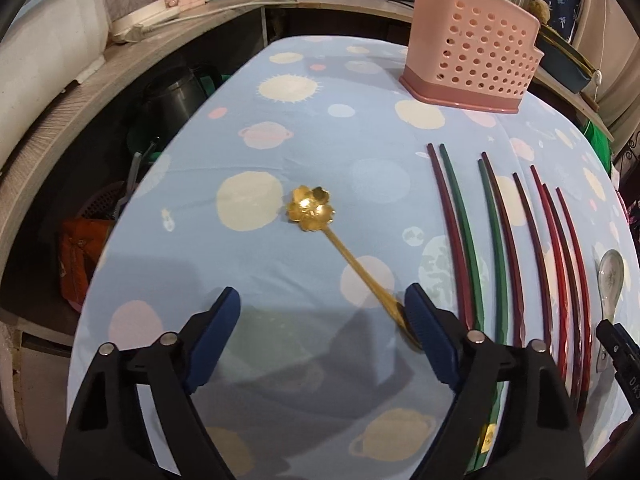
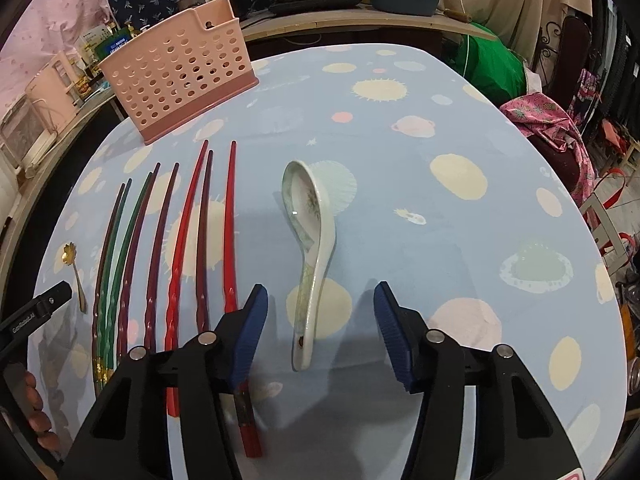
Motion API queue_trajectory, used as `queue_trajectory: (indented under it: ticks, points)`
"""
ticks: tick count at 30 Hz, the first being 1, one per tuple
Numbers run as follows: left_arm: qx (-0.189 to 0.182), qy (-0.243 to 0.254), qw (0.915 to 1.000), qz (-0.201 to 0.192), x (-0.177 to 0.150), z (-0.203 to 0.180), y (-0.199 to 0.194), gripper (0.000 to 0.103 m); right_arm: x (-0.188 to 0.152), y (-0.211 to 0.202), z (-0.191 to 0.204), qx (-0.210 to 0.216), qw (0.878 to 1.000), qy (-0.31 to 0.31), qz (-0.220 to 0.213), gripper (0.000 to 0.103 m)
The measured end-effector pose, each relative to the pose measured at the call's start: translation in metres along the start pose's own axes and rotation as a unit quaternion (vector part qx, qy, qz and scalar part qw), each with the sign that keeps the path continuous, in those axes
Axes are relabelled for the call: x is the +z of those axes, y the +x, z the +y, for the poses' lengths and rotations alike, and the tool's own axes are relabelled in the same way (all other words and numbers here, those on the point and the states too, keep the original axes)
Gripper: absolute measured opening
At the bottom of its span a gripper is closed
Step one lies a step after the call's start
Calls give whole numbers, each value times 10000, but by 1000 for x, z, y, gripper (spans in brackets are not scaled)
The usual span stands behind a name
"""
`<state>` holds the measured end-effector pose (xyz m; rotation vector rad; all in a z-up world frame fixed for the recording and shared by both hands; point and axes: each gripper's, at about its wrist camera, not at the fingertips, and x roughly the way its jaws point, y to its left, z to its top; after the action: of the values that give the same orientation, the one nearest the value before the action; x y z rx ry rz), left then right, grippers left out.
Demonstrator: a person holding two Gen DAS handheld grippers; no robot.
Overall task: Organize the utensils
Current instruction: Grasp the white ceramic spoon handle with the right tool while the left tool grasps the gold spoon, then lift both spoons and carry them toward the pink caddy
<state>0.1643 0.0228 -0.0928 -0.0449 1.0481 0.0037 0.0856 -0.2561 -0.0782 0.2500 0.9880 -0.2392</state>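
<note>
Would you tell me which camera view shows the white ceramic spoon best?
The right wrist view: the white ceramic spoon lies whole, between the open jaws. The left wrist view shows only part of it at the right edge, beyond the chopsticks.

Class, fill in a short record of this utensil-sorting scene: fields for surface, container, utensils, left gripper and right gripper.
surface: table under a blue cloth printed with planets
container: pink holder, upright at the far side, nothing seen in it
utensils: gold spoon, chopsticks lying side by side, white spoon
left gripper: open, the gold spoon's handle beside its right finger
right gripper: open, astride the white spoon's handle, pads not touching it
</note>
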Motion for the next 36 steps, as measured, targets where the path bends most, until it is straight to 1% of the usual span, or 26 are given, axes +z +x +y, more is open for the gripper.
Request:
queue_trajectory:
  ticks: [1,3,6,8,9,11,12,14,15,16,17,19,26,31,32,33,36]
  points:
    - [22,25,10000,2,0,-2,2,75,0,2,1,-3,10000,-2,3,49]
    - [84,126,9999,-30,-1,-6,3,75,2,4,4,-33,10000,-46,-32,48]
    - [99,198,9997,-78,-4,-3,1,67,3,5,5,-78,9999,-100,-45,43]
    - [77,221,9997,-93,-8,1,-3,56,1,4,5,-105,9999,-115,-52,35]
    - [63,233,9997,-103,-11,3,-5,53,1,3,4,-93,9999,-110,-51,34]
    - [44,272,9995,-130,-16,6,-9,42,-2,1,2,-89,9999,-113,-53,27]
    - [39,293,9995,-150,-18,7,-11,39,-3,1,2,-101,9999,-128,-54,25]
    - [-10,314,9994,-155,-22,9,-15,26,-7,-2,1,-112,9998,-164,-62,19]
    - [-35,317,9994,-156,-24,10,-16,22,-9,-3,1,-113,9998,-176,-69,17]
    - [-62,314,9994,-155,-25,10,-17,15,-11,-3,0,-118,9997,-189,-77,14]
    - [-110,307,9994,-146,-27,11,-18,13,-13,-4,0,-111,9997,-194,-86,11]
    - [-201,287,9993,-128,-29,13,-20,10,-16,-6,-2,-68,9998,-178,-84,10]
    - [-350,162,9991,-151,-35,21,-34,10,-22,-14,-6,1,9998,-155,-90,8]
    - [-384,136,9985,-362,-32,27,-60,9,-24,-33,-11,4,9996,-127,-251,8]
    - [-401,119,9982,-418,-29,28,-66,2,-23,-39,-11,10,9995,-123,-295,7]
    - [-437,91,9979,-468,-26,29,-73,0,-22,-44,-13,14,9993,-117,-345,7]
    - [-476,58,9968,-634,-15,32,-87,0,-15,-60,-15,56,9987,-77,-495,7]
